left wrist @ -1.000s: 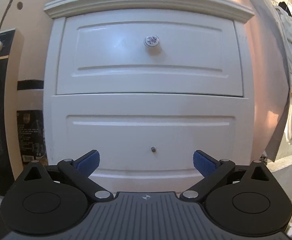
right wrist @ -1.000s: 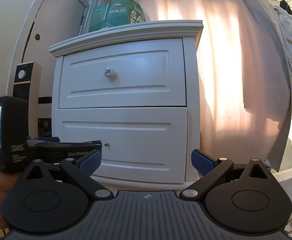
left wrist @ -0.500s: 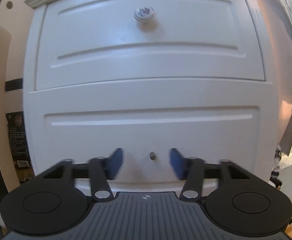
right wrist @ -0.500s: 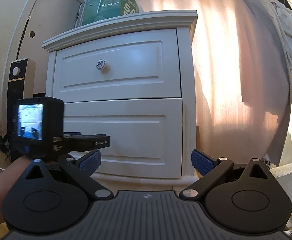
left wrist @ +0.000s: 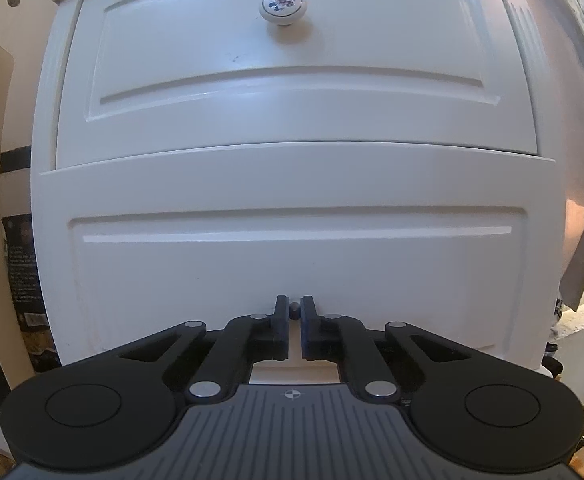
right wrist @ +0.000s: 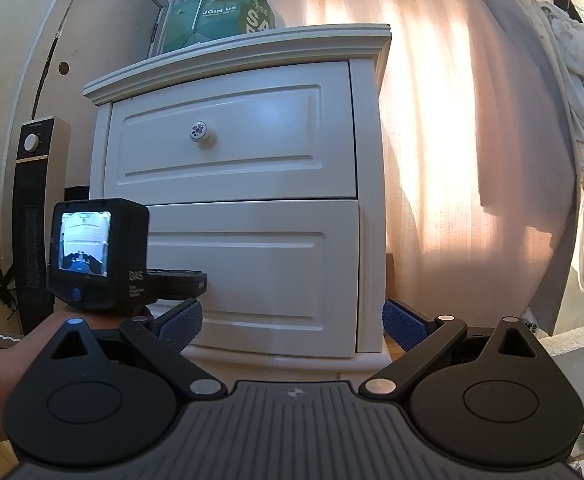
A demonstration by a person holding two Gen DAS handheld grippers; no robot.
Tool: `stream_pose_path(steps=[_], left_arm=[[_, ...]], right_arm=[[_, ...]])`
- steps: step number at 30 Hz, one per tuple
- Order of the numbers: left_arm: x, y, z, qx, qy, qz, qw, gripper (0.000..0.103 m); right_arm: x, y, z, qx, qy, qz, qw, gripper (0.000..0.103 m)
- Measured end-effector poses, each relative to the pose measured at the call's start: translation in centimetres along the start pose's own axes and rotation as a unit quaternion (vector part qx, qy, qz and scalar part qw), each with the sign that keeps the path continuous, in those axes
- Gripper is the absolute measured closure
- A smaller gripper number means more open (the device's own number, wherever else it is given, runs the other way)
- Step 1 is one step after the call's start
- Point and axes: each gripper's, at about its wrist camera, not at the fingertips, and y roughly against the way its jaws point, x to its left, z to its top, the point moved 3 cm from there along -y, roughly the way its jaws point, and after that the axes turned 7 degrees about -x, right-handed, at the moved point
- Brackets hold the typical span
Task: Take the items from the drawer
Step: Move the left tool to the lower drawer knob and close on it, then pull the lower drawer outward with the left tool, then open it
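Left gripper (left wrist: pixel 294 312): pinched onto the small metal stud (left wrist: pixel 294 309) of the lower drawer (left wrist: pixel 292 264), fingers nearly together with only the stud between them.
Grip risk: bare screw-like stud, no proper knob; judged likely to slip out of the pads under a fast or off-axis pull.
Right gripper (right wrist: pixel 292 320): spread wide, nothing held, hanging back off the cabinet's right front corner.
Collision risk: judged possible if the drawer slid out toward the idle gripper without room being made.
Lower drawer: fully shut, flush with the frame; items inside hidden, so count and kind could not be told.
Jam risk: one-point pull low on a wide front, judged liable to rack or stick the drawer.
Upper drawer (left wrist: pixel 292 80): shut, floral knob (left wrist: pixel 283 5) untouched.
Cabinet top: green box (right wrist: pixel 219 16) near the rear edge; judged at risk of shifting if the nightstand (right wrist: pixel 368 200) were jerked.
Curtain (right wrist: pixel 472 140): behind and right, clear of the work.
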Motion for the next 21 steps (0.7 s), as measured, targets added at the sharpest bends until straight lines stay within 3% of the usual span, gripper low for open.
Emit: stream_pose_path(steps=[12,21], left_arm=[[-0.2,1.1,-0.8,-0.006,0.002,-0.008,0.9999,0.100],[0.4,4.5,-1.1,-0.008,0.007,-0.014,0.9999,0.100]], right_arm=[[-0.4,0.4,0.4,-0.010,-0.005,-0.004,1.000,0.000],[-0.4,1.5,0.8,-0.021,-0.015,0.006,1.000,0.000]])
